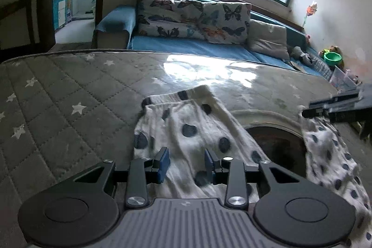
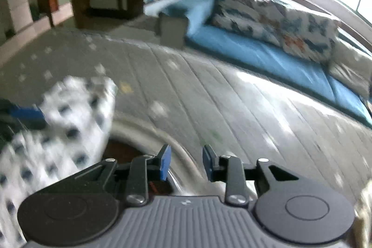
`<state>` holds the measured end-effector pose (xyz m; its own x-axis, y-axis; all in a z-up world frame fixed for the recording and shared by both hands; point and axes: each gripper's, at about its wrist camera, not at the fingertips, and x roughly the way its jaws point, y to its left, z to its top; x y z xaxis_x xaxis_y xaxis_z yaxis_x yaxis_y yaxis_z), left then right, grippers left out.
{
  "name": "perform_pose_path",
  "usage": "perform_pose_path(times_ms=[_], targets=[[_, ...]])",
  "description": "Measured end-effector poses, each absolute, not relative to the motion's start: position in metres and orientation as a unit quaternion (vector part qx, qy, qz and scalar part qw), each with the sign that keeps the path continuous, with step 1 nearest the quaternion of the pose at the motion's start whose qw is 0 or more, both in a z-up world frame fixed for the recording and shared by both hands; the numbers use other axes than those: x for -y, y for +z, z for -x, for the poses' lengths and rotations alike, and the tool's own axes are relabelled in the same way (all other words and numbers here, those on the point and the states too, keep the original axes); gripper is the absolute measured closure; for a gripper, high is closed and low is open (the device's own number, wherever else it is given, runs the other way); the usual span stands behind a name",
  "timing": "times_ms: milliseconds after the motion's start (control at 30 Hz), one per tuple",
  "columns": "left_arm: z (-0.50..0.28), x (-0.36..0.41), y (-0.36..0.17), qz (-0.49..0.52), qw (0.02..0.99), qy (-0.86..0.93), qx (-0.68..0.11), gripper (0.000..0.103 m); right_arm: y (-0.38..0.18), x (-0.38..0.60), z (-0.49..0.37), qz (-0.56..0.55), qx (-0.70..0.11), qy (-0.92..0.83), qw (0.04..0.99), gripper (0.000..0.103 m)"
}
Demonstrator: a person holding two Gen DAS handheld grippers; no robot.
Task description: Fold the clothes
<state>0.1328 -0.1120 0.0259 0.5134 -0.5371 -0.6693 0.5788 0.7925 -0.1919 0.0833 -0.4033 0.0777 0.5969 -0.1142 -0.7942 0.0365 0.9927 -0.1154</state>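
A white garment with dark blue dots (image 1: pixel 186 127) lies rumpled on the grey quilted star-pattern surface (image 1: pixel 69 94). One part runs under my left gripper (image 1: pixel 187 163), whose blue pads stand apart above the cloth without pressing it: open. A second part of the garment (image 1: pixel 330 155) drapes down at the right, just below my right gripper (image 1: pixel 309 109). In the blurred right wrist view, my right gripper (image 2: pixel 187 164) is open with nothing between its fingers, and the dotted garment (image 2: pixel 69 122) lies to its left.
A round dark opening with a pale rim (image 1: pixel 279 143) sits in the surface between the two garment parts. Behind stands a blue sofa (image 1: pixel 197 45) with butterfly cushions (image 1: pixel 193 15). A green bowl (image 1: pixel 333 58) and toys sit at the far right.
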Motion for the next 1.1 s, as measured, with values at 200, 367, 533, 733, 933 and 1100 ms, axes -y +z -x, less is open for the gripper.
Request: perform_pose_path(times_ms=[200, 367, 533, 733, 933, 1100], targets=[[-0.08, 0.116, 0.038, -0.073, 0.853, -0.367, -0.363, 0.06, 0.052, 0.429, -0.065, 0.03, -0.454, -0.073, 0.888, 0.069], [-0.047, 0.108, 0.033, -0.083, 0.836, -0.38, -0.387, 0.06, 0.047, 0.446, -0.076, 0.025, -0.426, -0.113, 0.897, 0.062], [-0.018, 0.091, 0.032, -0.087, 0.838, -0.368, -0.393, 0.058, 0.058, 0.457, -0.059, 0.017, -0.406, -0.12, 0.906, 0.06], [0.026, 0.07, 0.04, -0.111, 0.844, -0.361, -0.381, 0.055, 0.086, 0.419, 0.029, 0.022, -0.418, -0.034, 0.907, 0.057], [0.064, 0.052, 0.038, -0.119, 0.842, -0.362, -0.383, 0.053, 0.081, 0.374, 0.117, 0.019, -0.438, 0.023, 0.898, 0.057], [0.079, 0.04, 0.031, -0.126, 0.839, -0.355, -0.392, 0.053, 0.064, 0.354, 0.153, 0.052, -0.455, 0.015, 0.889, 0.057]])
